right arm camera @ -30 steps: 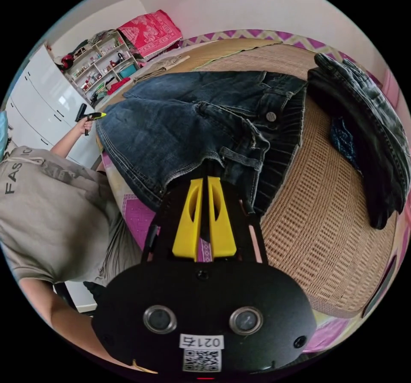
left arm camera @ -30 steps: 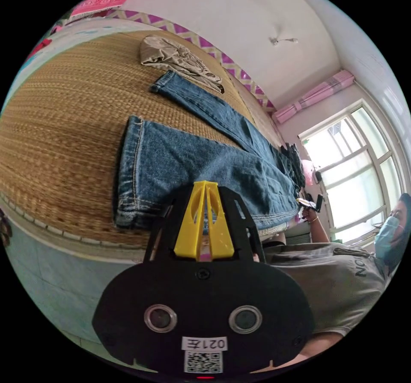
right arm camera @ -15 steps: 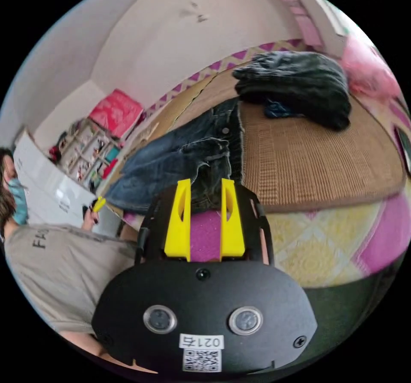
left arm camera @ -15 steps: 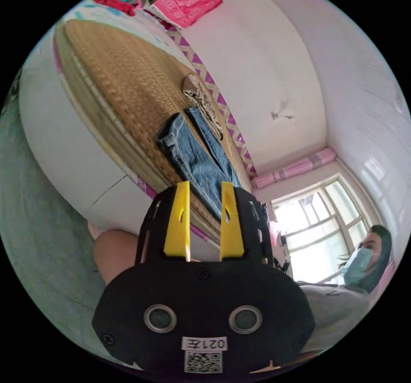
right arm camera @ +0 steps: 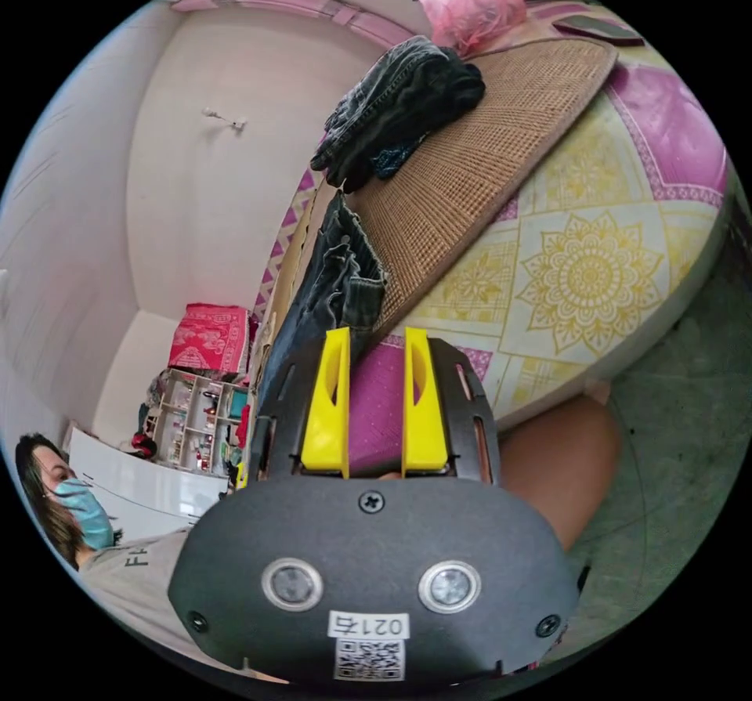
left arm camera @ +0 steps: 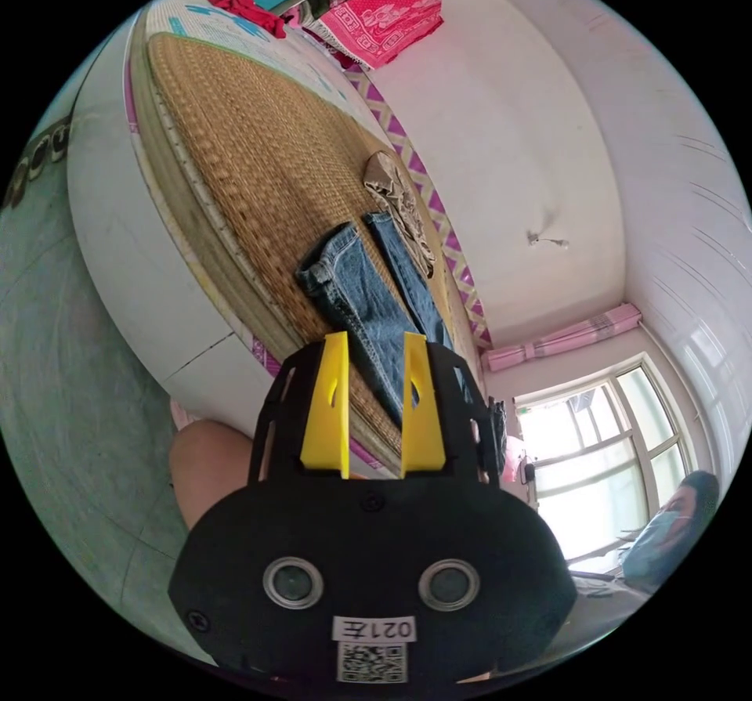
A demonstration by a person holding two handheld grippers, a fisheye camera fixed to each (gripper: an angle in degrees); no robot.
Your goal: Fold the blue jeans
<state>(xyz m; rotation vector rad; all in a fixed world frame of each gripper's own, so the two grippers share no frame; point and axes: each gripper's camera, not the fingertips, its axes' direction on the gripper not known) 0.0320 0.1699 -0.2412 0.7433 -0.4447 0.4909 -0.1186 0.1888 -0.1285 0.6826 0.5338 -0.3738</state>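
Currently both claws released, holding nothing. Left gripper: yellow jaws parted, off bed edge, apart from cloth. Blue jeans lie spread on woven mat, two legs side by side, hems toward far end; beige garment just beyond. Right gripper: jaws parted, near jeans' waist end at mat edge. Dark clothes pile farther along mat. Person's knee near patterned bedsheet.

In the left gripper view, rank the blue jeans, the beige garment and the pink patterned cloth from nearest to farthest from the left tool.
1. Blue jeans, on the mat just past the left tool.
2. Beige garment, beyond the jeans' hems.
3. Pink patterned cloth, hanging by the far shelves.
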